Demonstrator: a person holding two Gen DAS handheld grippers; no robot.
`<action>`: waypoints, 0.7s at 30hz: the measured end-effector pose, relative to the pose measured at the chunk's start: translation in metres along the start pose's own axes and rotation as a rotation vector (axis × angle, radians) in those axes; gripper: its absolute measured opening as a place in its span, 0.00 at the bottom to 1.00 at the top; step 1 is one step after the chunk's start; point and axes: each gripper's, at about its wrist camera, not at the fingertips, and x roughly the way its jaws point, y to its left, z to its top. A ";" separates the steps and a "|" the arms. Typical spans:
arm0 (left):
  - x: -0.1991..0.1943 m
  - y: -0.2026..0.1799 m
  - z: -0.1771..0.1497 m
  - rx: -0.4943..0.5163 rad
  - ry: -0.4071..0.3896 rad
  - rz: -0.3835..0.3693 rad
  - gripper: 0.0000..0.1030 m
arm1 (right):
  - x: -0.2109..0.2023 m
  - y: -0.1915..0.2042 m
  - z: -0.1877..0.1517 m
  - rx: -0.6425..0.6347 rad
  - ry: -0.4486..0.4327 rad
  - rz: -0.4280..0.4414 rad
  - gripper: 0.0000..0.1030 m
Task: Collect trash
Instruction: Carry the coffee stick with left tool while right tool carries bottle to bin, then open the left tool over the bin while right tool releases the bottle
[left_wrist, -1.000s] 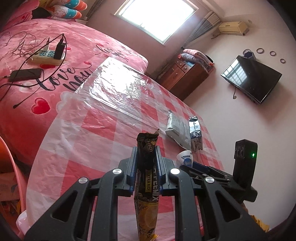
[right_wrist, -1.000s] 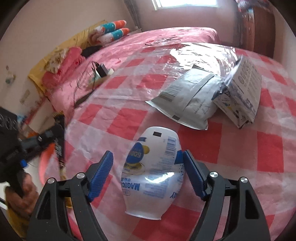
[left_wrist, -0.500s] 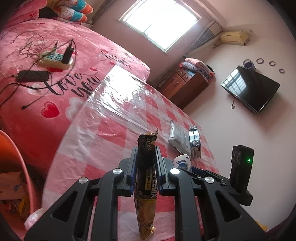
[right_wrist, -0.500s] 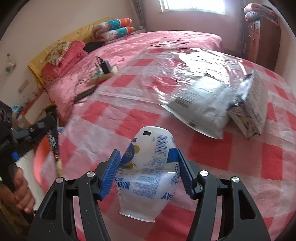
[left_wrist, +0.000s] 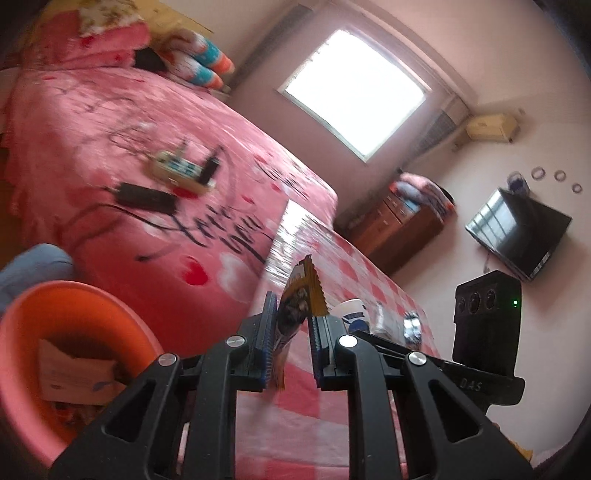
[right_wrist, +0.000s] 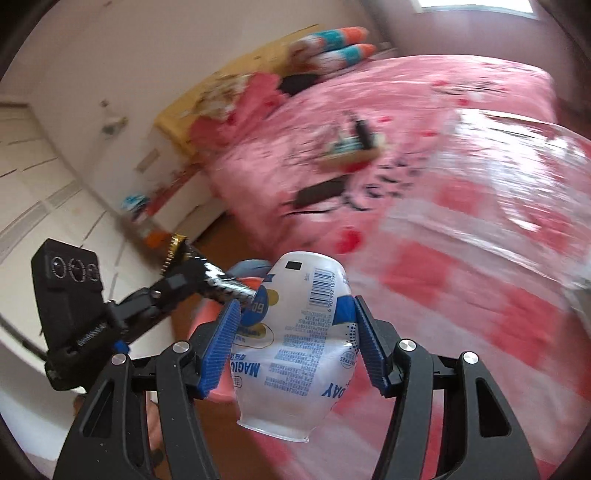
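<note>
My left gripper (left_wrist: 291, 317) is shut on a thin yellow and black snack wrapper (left_wrist: 300, 291), which stands up between the blue pads. Below and to its left is an orange bin (left_wrist: 22, 332) with paper and cardboard inside. My right gripper (right_wrist: 294, 304) is shut on a white plastic cup (right_wrist: 299, 354) with blue print, held clear of the table. That cup (left_wrist: 354, 314) also shows just right of the wrapper in the left wrist view. In the right wrist view the left gripper (right_wrist: 184, 275) and its wrapper (right_wrist: 221, 286) hang to the left, over the partly hidden bin (right_wrist: 210, 312).
The red checked table (left_wrist: 369, 273) under clear plastic lies ahead, with silver packets (left_wrist: 410, 325) on it. A pink bed beyond holds a power strip (left_wrist: 181, 170), a phone (left_wrist: 146, 194) and cables. A dresser (left_wrist: 399, 229) and a wall television (left_wrist: 517, 232) stand at the right.
Both views have swung left, off the table toward the bed and the orange bin. The right pads closed onto the cup and lifted it off the table. The wrapper stays gripped.
</note>
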 end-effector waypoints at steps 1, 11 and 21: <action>-0.007 0.007 0.002 -0.009 -0.013 0.016 0.18 | 0.006 0.007 0.001 -0.010 0.005 0.015 0.60; -0.049 0.079 -0.001 -0.120 -0.060 0.188 0.18 | 0.088 0.064 0.000 -0.062 0.118 0.144 0.61; -0.039 0.115 -0.019 -0.161 -0.006 0.359 0.76 | 0.094 0.044 -0.016 -0.036 0.138 0.022 0.87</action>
